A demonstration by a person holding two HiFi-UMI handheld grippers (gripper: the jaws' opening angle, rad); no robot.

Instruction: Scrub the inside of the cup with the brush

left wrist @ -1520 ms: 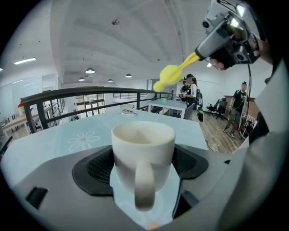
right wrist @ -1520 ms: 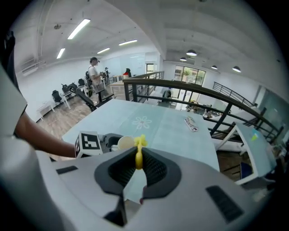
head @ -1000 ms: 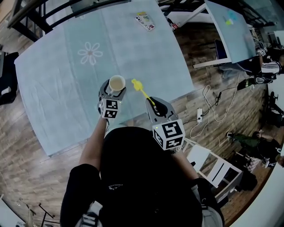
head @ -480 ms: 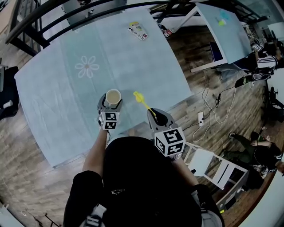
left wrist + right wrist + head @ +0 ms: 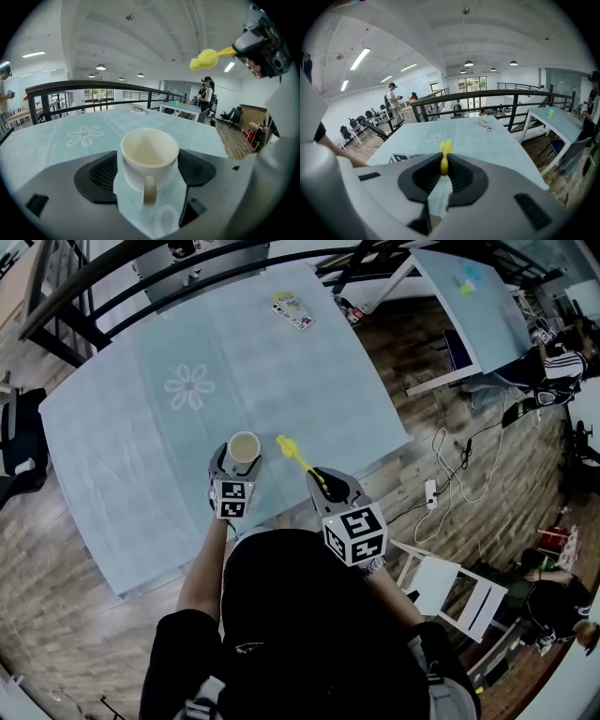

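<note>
Table (image 5: 141, 409): pale blue cloth.
Right gripper (image 5: 325, 477): over the tabletop's near edge, angled toward the cup, clamped on the brush handle.
Left gripper (image 5: 238, 463): jaws pressed on the cup's sides.
Cup (image 5: 244, 447): upright, by the tabletop's near edge.
Brush (image 5: 292, 450): yellow head just right of the cup, apart.

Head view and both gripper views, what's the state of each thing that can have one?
Cream ceramic cup: upright, empty, gripped at its sides.
Yellow thin-handled brush: held by its handle, head in the air outside the cup.
Left tongs: shut on the cup.
Right tongs: shut on the brush.
</note>
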